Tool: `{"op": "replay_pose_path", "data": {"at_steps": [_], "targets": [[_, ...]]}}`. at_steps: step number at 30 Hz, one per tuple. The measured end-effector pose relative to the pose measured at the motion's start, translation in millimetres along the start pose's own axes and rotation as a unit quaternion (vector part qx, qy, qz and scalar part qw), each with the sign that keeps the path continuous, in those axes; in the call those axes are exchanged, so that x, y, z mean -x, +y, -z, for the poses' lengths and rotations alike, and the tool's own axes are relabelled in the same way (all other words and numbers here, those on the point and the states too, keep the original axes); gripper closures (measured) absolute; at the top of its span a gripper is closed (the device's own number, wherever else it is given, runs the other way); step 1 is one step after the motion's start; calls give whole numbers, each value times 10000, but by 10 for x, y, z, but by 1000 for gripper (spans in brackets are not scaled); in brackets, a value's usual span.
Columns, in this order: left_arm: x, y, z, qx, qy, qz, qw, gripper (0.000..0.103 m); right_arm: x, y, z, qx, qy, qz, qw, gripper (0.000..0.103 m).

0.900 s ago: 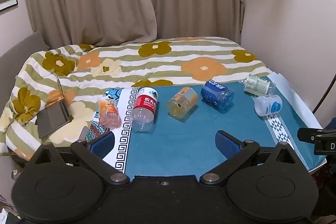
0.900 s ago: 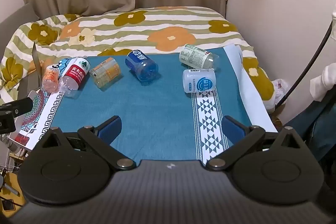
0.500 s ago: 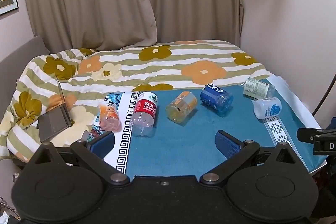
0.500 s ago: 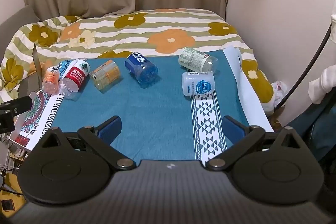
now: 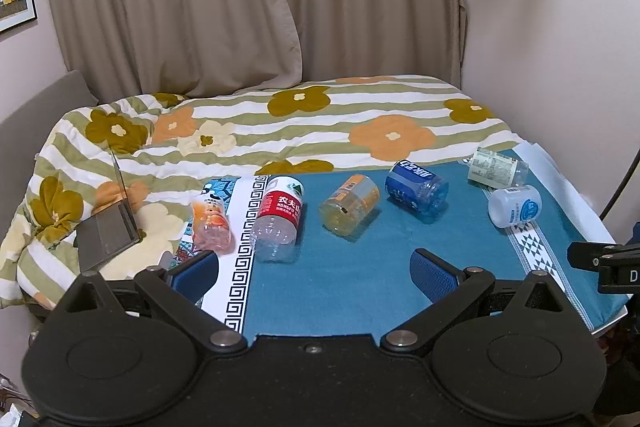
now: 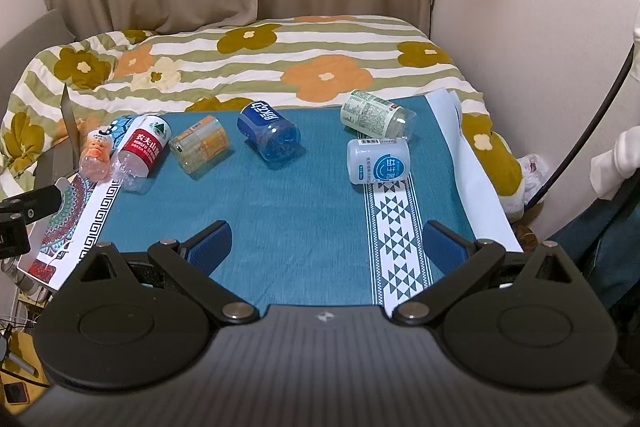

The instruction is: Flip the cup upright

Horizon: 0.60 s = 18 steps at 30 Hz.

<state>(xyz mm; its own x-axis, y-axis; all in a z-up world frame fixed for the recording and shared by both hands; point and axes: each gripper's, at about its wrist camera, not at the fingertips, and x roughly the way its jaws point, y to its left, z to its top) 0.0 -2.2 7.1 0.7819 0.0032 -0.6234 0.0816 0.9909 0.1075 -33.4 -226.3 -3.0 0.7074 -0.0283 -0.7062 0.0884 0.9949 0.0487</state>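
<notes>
Several cut bottle cups lie on their sides in a row on the blue cloth (image 5: 360, 267): a pink one (image 5: 211, 223), a red-label one (image 5: 279, 217), an orange one (image 5: 350, 205), a blue one (image 5: 416, 187), a green-label one (image 5: 496, 167) and a white one (image 5: 514, 205). In the right wrist view they show as the red-label one (image 6: 138, 153), the orange one (image 6: 200, 147), the blue one (image 6: 270, 129), the green-label one (image 6: 374, 119) and the white one (image 6: 378, 161). My left gripper (image 5: 314, 273) is open and empty, near the table's front. My right gripper (image 6: 326, 247) is open and empty, in front of the white cup.
A flowered quilt (image 5: 280, 123) covers the bed behind the table. An open laptop (image 5: 110, 223) lies on it at the left. A patterned mat (image 5: 240, 259) covers the table's left edge. A wall and a cable (image 6: 580, 131) stand at the right.
Both grippers have risen and drawn back slightly, so the cups sit lower in view. No cup has moved.
</notes>
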Motion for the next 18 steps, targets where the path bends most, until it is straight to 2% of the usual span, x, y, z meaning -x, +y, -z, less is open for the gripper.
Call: {"op": "replay_pose_path", "data": {"at_steps": [18], "targets": [[-71, -10, -11, -54, 18, -17, 10000, 0, -117, 51, -29, 6, 52, 1, 10000, 0]]}}
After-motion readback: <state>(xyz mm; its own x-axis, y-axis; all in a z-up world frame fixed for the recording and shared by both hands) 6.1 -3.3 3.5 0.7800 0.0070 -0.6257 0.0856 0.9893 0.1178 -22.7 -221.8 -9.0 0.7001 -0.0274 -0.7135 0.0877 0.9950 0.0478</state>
